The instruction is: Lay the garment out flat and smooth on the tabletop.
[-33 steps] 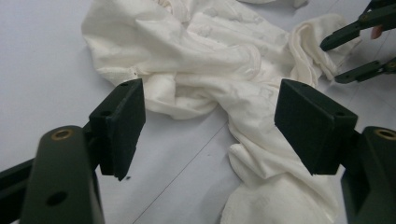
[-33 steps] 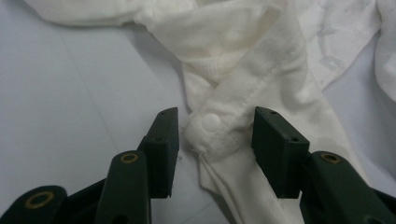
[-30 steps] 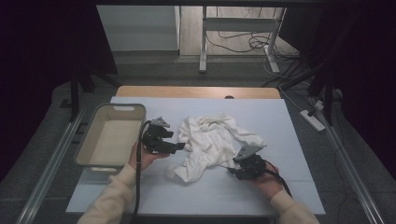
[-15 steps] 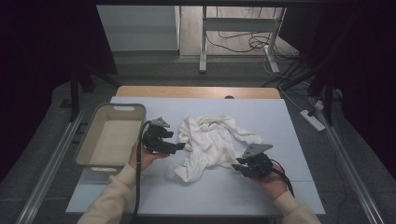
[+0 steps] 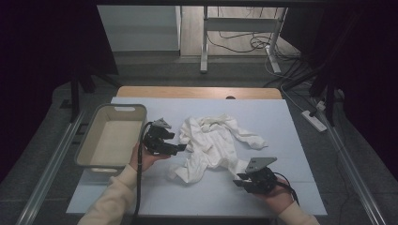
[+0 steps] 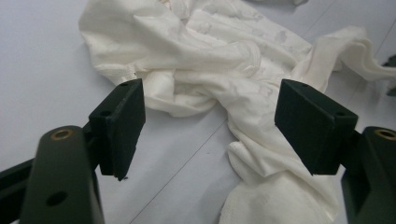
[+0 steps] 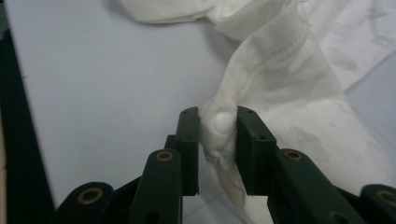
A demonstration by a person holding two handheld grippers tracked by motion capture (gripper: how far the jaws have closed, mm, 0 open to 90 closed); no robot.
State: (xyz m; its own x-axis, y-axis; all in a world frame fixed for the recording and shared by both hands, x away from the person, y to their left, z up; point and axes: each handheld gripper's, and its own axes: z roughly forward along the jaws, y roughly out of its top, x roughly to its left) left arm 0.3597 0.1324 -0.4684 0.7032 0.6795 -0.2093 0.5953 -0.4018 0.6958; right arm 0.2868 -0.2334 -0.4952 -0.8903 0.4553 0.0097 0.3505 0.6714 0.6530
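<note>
garment [image 5: 213, 143] mid-table [image 5: 291, 122] | bin [image 5: 112, 136] left of it, on table

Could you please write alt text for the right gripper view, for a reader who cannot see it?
The right gripper, its two black jaws rising from the bottom, has just closed and pinches a bunched fold of the white garment. The cloth trails up and to the right over the pale blue table.
</note>
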